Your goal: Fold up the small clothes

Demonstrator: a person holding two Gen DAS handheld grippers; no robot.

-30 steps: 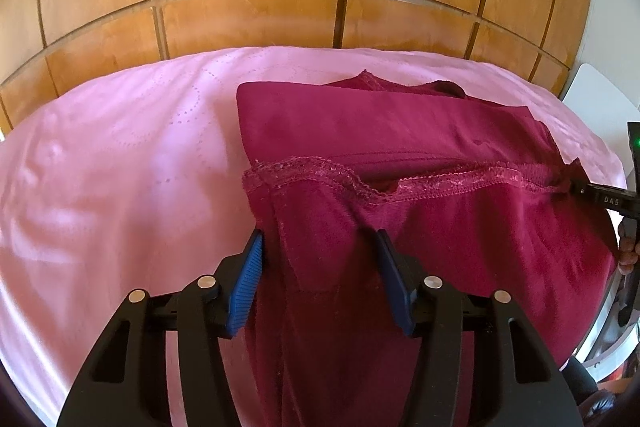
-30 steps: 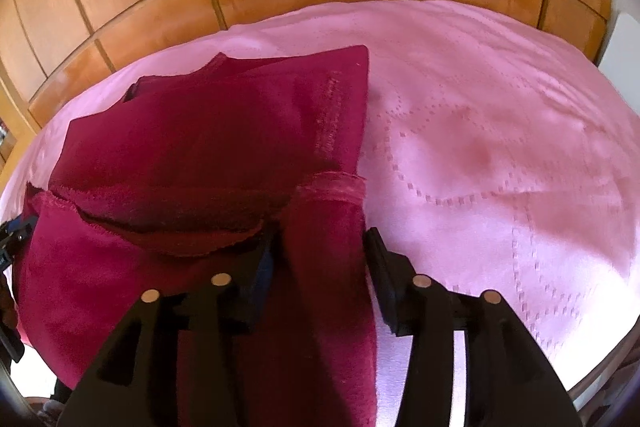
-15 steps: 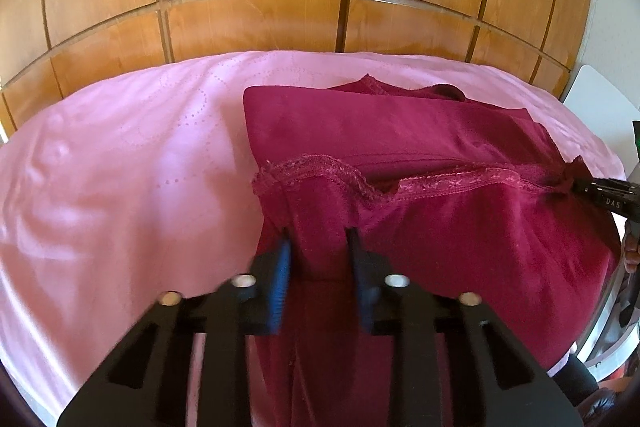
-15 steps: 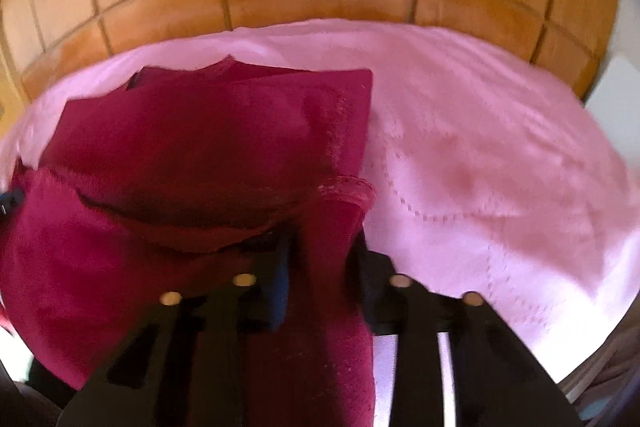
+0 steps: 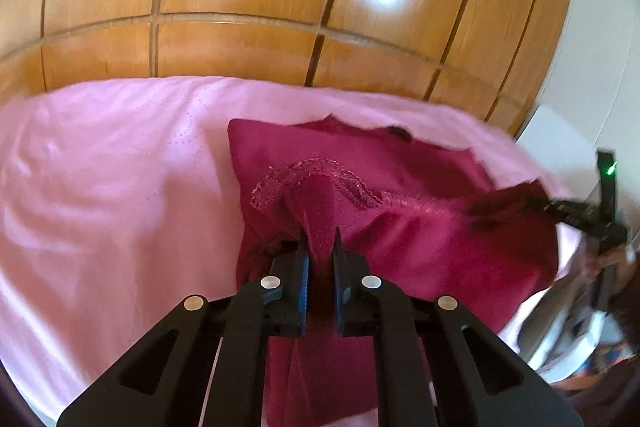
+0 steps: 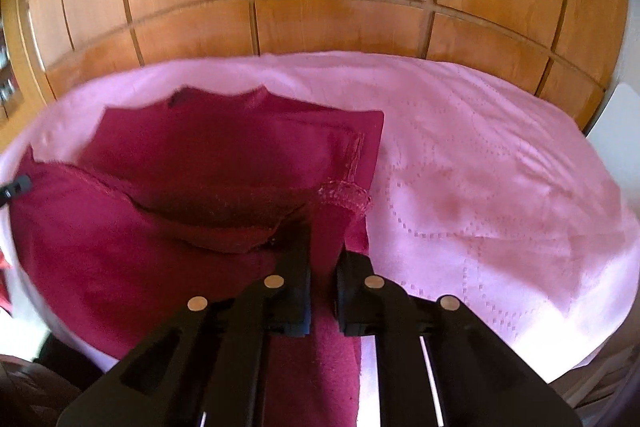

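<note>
We found both claws clamped on the maroon garment (image 5: 420, 239): left gripper (image 5: 320, 255) closing on the lace hem directly ahead, right gripper (image 6: 324, 259) likewise. Thin pinches risked slipping, collapsing the fold.

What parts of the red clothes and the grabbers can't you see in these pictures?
- Left wrist view: the maroon garment near edge, hidden behind the left gripper, whose jaws are closing on a fold.
- Left wrist view: the right gripper, blurred.
- Right wrist view: the garment's lower part, covered by the right gripper's black frame.
- Both views: what garment it is; it's folded.
</note>
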